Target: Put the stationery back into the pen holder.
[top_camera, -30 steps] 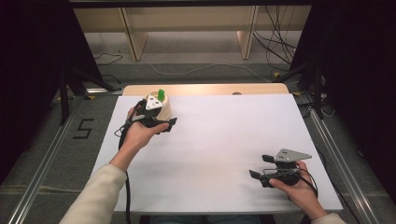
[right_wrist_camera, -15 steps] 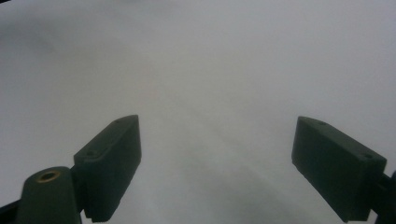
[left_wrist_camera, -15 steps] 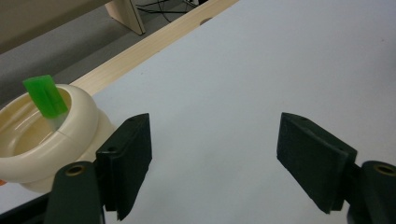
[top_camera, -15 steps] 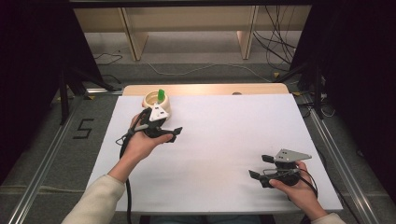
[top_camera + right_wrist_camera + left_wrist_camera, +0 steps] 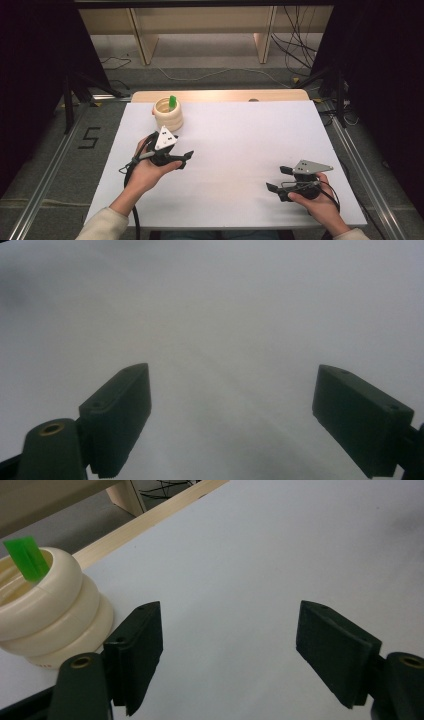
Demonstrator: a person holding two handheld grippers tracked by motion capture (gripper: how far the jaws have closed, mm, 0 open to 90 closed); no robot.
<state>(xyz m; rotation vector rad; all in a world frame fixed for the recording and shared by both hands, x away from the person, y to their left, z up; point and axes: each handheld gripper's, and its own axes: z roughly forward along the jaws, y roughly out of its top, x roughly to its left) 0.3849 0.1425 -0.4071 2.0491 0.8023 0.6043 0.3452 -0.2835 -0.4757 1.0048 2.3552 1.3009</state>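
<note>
A cream ribbed cup (image 5: 167, 116) stands near the table's far left edge with a green flat piece (image 5: 172, 102) sticking up out of it. My left gripper (image 5: 182, 159) hovers just in front of the cup, pointing right, open with nothing between its jaws. In the left gripper view the cup (image 5: 45, 615) and the green piece (image 5: 27, 557) sit off to the left of the open left gripper (image 5: 230, 650). My right gripper (image 5: 279, 179) rests at the near right of the table, open and empty; the right gripper (image 5: 232, 415) looks onto bare white surface.
The white table top (image 5: 240, 140) has a wooden strip (image 5: 220, 95) along its far edge. Beyond it stand wooden shelf legs (image 5: 142, 42) and loose cables (image 5: 295, 55) on the floor. Metal rails (image 5: 50, 175) run along both sides.
My left hand has drawn back from the cup toward the near side and sunk a little, jaws staying open and empty. The right hand has not moved.
</note>
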